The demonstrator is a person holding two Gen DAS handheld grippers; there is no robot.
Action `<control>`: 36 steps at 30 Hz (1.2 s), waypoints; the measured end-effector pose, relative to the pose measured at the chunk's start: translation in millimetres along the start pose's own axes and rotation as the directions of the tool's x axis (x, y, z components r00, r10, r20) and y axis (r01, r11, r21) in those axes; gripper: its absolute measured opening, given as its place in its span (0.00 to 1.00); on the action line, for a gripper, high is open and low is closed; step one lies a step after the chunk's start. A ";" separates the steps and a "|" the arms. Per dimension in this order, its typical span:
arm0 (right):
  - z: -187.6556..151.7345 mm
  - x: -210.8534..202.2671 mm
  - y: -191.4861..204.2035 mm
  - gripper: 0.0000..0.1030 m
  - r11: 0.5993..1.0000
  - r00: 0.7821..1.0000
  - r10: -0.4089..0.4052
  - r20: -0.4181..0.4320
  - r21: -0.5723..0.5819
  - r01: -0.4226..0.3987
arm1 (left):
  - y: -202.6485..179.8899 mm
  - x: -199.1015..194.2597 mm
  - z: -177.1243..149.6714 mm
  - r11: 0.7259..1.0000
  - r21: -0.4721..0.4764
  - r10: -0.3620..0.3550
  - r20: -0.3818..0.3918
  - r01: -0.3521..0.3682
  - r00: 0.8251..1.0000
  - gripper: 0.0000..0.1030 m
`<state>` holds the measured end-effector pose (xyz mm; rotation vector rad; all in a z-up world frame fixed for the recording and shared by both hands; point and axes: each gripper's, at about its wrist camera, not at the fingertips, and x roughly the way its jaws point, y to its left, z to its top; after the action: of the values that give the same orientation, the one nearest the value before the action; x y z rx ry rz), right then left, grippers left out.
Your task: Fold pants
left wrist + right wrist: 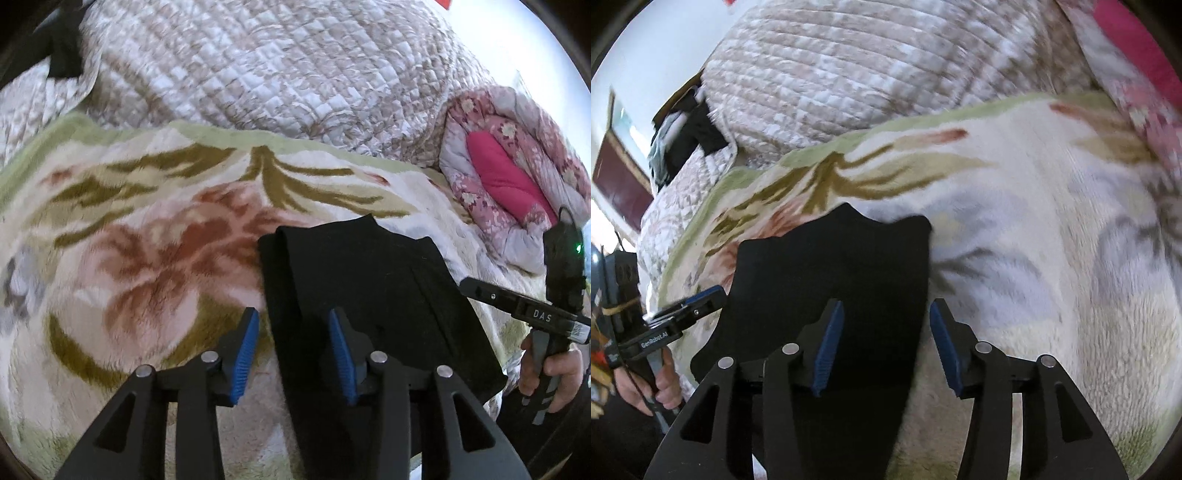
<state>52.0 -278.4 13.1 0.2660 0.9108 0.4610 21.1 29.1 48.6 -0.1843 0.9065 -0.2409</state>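
The black pants [369, 295] lie folded in a compact rectangle on a floral fleece blanket [147, 240]; they also show in the right wrist view [831, 266]. My left gripper [293, 350] is open, its blue pads straddling the pants' left edge near the front. My right gripper [886, 345] is open, straddling the pants' right edge. Neither holds cloth. The right gripper also shows in the left wrist view [480, 290], and the left gripper in the right wrist view [701, 301].
A quilted beige bedspread [277, 66] is bunched up behind the blanket. A pink floral duvet [517, 177] lies at the right. A dark item [690, 136] sits at the far left by the quilt.
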 end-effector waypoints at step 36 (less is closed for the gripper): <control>-4.5 21.4 0.5 0.21 0.986 0.985 0.148 -0.092 0.091 -0.140 | -3.4 14.6 -11.7 0.982 -0.151 -0.116 -0.037 0.109 0.993 0.34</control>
<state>59.5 -267.4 -4.2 0.3906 1.0129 0.5742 20.1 21.1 31.4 -0.3708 0.9608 -0.2836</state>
